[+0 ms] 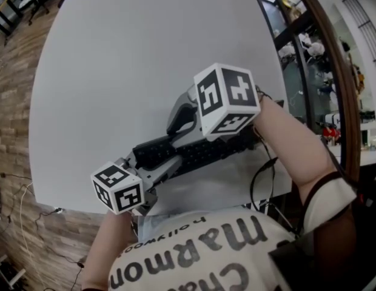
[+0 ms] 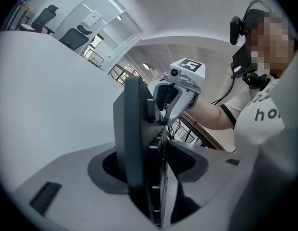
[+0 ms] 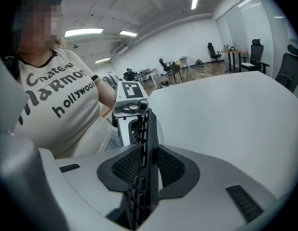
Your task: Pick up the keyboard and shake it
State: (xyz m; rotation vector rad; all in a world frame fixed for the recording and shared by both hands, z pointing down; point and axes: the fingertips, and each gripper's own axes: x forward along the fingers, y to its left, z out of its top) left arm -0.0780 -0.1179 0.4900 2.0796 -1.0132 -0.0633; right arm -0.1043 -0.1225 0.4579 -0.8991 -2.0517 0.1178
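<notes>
Black keyboard (image 1: 218, 149) is held over the near edge of the white table (image 1: 145, 71), btwn both grippers. Fingers of the right gripper (image 3: 148, 162) are clamped on its R end, and fingers of the left gripper (image 2: 146, 158) are closed on its L end.

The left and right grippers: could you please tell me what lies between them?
The keyboard spans that stretch, from the left gripper to the right gripper; the head view shows it, and both gripper views look along it.
</notes>
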